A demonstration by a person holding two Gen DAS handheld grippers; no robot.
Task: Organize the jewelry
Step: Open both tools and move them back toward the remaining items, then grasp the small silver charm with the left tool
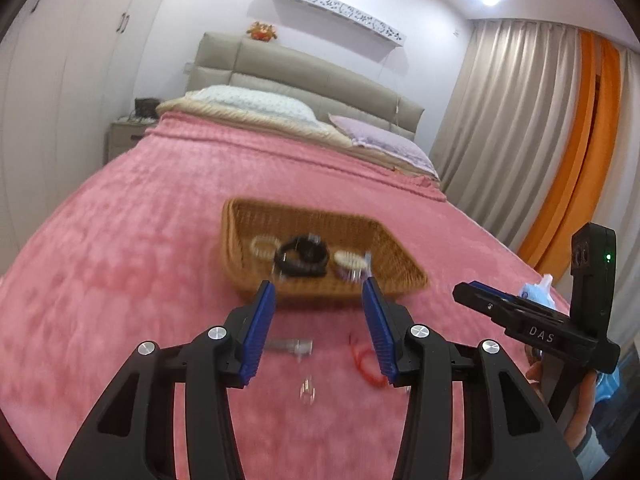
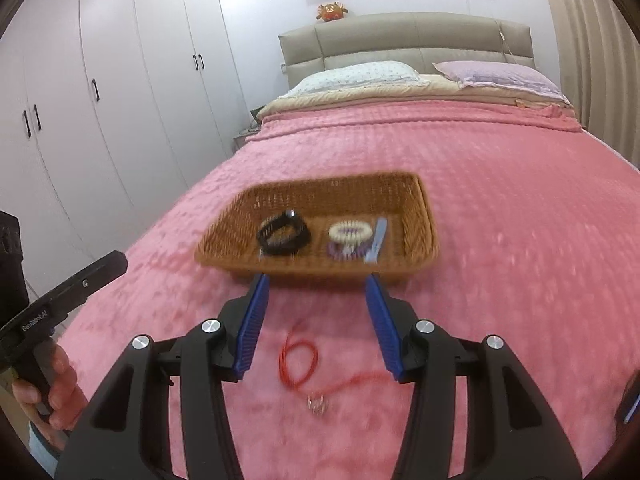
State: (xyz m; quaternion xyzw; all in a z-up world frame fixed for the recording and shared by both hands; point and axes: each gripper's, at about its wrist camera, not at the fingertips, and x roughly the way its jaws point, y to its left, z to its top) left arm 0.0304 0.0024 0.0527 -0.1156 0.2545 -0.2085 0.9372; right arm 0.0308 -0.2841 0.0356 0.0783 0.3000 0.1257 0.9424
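Note:
A wicker basket (image 1: pixel 248 220) (image 2: pixel 416 200) sits on the pink bedspread. It holds a black watch (image 1: pixel 302 258) (image 2: pixel 282 234), a cream bead bracelet (image 1: pixel 264 246), a cream and purple bracelet pair (image 2: pixel 349 238) (image 1: pixel 350 264) and a pale blue clip (image 2: pixel 378 238). A red cord necklace (image 2: pixel 300 360) (image 1: pixel 364 360) with a small metal pendant (image 2: pixel 318 404) lies before the basket, below my open right gripper (image 2: pixel 316 280). My open left gripper (image 1: pixel 320 288) hovers over a clear hair clip (image 1: pixel 290 346) and a small clear piece (image 1: pixel 307 390).
The pink bedspread (image 1: pixel 140 220) (image 2: pixel 500 160) reaches back to pillows (image 2: pixel 360 72) and a padded headboard (image 2: pixel 400 36). Wardrobes (image 2: pixel 120 80) stand at the left and curtains (image 1: pixel 520 140) at the right. The right gripper's body (image 1: pixel 560 312) shows beside my left one.

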